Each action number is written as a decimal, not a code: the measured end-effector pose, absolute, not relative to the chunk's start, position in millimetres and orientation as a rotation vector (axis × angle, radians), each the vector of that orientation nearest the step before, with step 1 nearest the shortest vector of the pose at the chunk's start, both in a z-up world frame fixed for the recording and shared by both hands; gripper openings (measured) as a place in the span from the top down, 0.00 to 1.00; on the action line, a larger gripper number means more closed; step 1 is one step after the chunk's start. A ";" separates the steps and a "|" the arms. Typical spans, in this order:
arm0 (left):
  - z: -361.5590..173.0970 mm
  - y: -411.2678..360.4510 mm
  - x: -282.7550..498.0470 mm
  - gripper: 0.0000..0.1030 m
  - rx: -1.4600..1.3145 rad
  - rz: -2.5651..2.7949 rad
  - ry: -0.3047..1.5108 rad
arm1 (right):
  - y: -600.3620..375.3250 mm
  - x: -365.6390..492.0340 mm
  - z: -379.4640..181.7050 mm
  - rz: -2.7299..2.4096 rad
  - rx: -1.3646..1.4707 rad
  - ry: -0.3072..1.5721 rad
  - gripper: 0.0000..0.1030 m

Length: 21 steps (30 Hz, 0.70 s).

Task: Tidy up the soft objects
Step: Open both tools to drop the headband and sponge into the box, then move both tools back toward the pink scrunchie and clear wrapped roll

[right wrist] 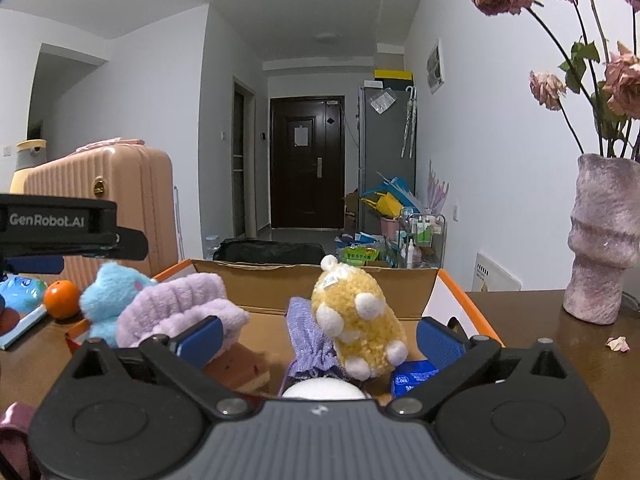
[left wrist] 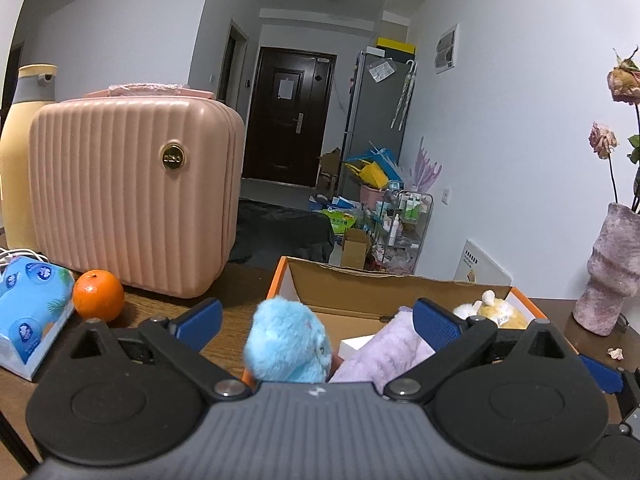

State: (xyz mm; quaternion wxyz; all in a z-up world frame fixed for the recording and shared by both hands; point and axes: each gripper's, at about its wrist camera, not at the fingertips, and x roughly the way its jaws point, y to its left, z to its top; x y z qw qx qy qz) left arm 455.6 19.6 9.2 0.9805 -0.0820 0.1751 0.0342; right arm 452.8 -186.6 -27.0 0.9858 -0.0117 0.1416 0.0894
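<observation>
Both grippers, left (left wrist: pixel 316 322) and right (right wrist: pixel 318 338), jaws apart and empty. Cardboard box (right wrist: pixel 256 280) on worktop (right wrist: pixel 520 320) holds yellow plush (right wrist: pixel 360 320), blue plush (left wrist: pixel 286 346), lilac towel (right wrist: pixel 180 308); lower contents hidden behind gripper body.

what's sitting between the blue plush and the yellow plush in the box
A lilac fluffy towel lies between the blue plush and the yellow plush, clearest in the right wrist view.
</observation>
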 end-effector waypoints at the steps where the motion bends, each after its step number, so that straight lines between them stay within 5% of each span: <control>1: 9.2 20.1 452.7 0.00 -0.163 0.068 0.351 | -186.9 450.4 -26.7 0.180 -0.026 0.283 0.00; 21: 8.5 34.2 399.6 0.00 -0.122 0.062 0.344 | -199.6 396.9 -24.5 0.196 -0.047 0.261 0.00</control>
